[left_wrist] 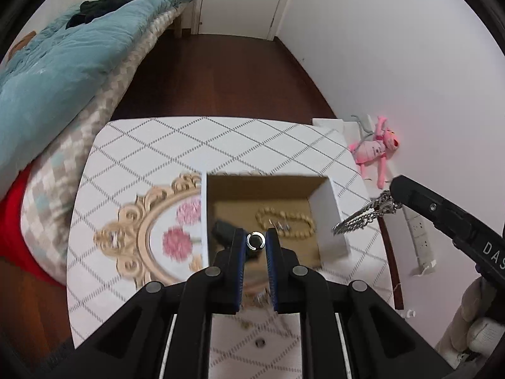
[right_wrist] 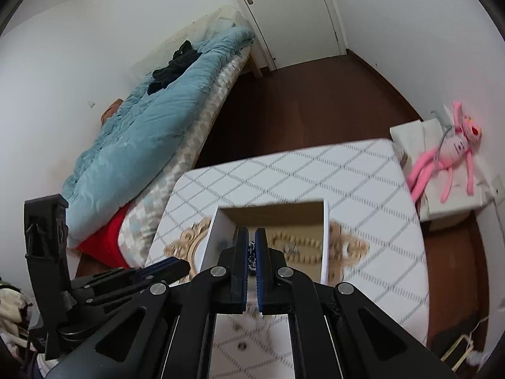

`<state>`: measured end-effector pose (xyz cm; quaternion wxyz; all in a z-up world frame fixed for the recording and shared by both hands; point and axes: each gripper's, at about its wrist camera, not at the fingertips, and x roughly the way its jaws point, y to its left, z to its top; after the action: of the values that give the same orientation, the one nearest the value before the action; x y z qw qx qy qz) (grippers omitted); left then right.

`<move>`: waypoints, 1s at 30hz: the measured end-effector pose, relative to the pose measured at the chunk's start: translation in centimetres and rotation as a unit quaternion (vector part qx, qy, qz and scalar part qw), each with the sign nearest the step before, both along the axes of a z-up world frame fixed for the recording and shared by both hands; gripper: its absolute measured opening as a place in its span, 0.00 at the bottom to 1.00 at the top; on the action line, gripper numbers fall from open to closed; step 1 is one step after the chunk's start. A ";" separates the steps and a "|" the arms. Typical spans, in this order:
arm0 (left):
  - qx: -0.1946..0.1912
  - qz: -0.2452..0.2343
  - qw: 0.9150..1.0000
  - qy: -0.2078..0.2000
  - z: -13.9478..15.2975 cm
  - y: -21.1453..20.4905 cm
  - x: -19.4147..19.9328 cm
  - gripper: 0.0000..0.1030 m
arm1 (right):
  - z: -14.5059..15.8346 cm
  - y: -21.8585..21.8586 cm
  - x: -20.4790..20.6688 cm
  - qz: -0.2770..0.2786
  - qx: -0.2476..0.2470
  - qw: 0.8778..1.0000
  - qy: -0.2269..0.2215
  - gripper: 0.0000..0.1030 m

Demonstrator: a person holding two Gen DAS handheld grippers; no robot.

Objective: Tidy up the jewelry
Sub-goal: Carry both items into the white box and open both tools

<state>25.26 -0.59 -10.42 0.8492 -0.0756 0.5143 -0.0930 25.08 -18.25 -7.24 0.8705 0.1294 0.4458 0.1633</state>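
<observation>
My left gripper [left_wrist: 256, 240] is shut on a silver ring [left_wrist: 255, 241] and holds it above an open white cardboard box [left_wrist: 328, 218]. A beige bead bracelet [left_wrist: 285, 222] and a dark item lie inside the box. My right gripper [right_wrist: 252, 249] is shut on a silver chain [left_wrist: 363, 216], which hangs from its tip at the right of the box in the left wrist view; between its fingers the chain [right_wrist: 252, 254] shows. The box [right_wrist: 214, 240] lies below it, bead bracelet [right_wrist: 296, 243] inside.
The box sits on an ornate gold-framed floral tray [left_wrist: 148, 230] on a white table with a diamond pattern [left_wrist: 221, 145]. Small jewelry pieces [left_wrist: 260, 342] lie near the table's front. A bed with a blue duvet [left_wrist: 63, 63] is left; a pink plush [left_wrist: 375, 148] is right.
</observation>
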 end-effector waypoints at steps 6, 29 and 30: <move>0.031 -0.003 0.999 0.025 -1.5 -0.1 4.7 0.11 | -2.5 -0.3 5.4 -0.013 -0.022 0.999 0.037 0.04; 0.121 0.060 0.990 0.047 -6.0 2.0 3.9 1.00 | -8.7 0.2 5.8 -0.034 -0.219 0.969 0.109 1.00; 0.123 0.061 0.989 0.049 -6.3 1.9 3.4 1.00 | -9.1 0.2 5.3 -0.033 -0.222 0.968 0.111 1.00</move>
<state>28.70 1.35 -16.75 0.8297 -0.0060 0.5575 0.0264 30.36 -18.03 -16.39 0.8276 -0.0354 0.5599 0.0158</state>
